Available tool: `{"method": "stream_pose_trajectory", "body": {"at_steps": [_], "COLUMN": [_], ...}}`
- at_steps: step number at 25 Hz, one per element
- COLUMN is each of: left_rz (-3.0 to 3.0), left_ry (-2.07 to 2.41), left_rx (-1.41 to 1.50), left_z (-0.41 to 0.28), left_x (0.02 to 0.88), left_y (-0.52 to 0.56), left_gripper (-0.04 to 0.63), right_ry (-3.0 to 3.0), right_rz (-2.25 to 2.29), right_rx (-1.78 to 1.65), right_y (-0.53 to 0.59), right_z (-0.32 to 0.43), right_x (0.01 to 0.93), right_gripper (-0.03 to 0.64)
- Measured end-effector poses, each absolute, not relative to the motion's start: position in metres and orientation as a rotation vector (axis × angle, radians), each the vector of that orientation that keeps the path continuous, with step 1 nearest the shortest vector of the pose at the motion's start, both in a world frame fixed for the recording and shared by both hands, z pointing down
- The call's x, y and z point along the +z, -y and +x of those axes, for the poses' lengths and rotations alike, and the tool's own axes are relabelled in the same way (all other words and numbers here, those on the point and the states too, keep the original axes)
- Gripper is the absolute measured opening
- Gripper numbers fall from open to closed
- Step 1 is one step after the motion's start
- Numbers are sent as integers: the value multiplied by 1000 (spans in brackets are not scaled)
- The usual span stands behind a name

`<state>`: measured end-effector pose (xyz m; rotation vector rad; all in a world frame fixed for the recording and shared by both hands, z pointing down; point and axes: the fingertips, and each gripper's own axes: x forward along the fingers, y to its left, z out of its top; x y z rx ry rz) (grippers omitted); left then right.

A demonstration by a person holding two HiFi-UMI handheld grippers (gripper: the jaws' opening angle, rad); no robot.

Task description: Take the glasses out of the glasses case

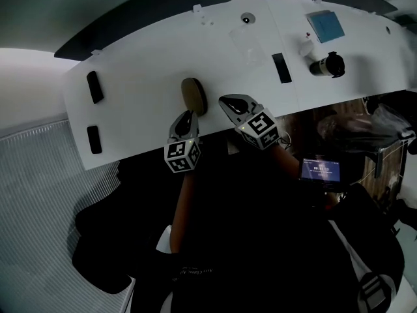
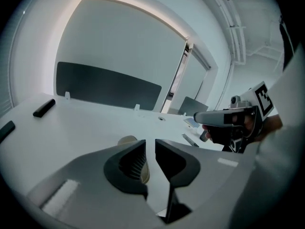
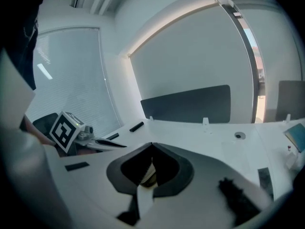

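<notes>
A tan oval glasses case [image 1: 193, 95] rests on the white table [image 1: 143, 70] near its front edge; no glasses show. My left gripper [image 1: 189, 115] hovers just short of the case's near end, its jaws a narrow slit apart with nothing between them. In the left gripper view the case [image 2: 127, 140] lies just beyond the left gripper [image 2: 150, 144]. My right gripper [image 1: 226, 100] is right of the case, shut and empty. In the right gripper view the right gripper [image 3: 152, 147] is closed tip to tip, with the case [image 3: 149, 175] showing below.
Two small black blocks [image 1: 95, 87] [image 1: 94, 139] sit at the table's left. A black strip [image 1: 281, 67], a black cylinder [image 1: 329, 64] and a blue pad [image 1: 325, 25] lie at the right. A lit screen [image 1: 320, 171] is below the table's edge.
</notes>
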<state>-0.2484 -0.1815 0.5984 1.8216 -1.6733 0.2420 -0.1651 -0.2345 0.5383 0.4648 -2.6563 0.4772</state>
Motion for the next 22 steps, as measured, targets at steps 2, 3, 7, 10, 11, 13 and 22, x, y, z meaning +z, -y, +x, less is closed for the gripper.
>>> {"method": "stream_pose_trajectory", "body": {"at_steps": [2,3,7,10,11,13,22], "left_rz": [1812,1808,1784,1719,1693,1650,1490], "left_ry": [1637,1617,1490,1406,1393,1370,1425], "left_rx": [238,245,278,324,348,397,548], "left_z": [-258,-262,-269,-271,-272,-268,-257], "left_x": [608,614,644,667,673,683,707], "left_y": [184,185,188,184,184,187,207], "left_gripper": [87,92,148,277,318,416,469], "right_ry": [2632,2614,2566,2551,2545,2524,2445], "right_rz": [476,475,395,280,256,255,267], "right_rx": [478,488,503,503,522,556,649], "right_y": [238,238,228,218,217,227,265], "right_z": [-175,-180,-195,-200,-201,-201,-200], "right_x": [541,544,557,565,568,577,615], "right_gripper": [8,8,8,8,8,8,8]}}
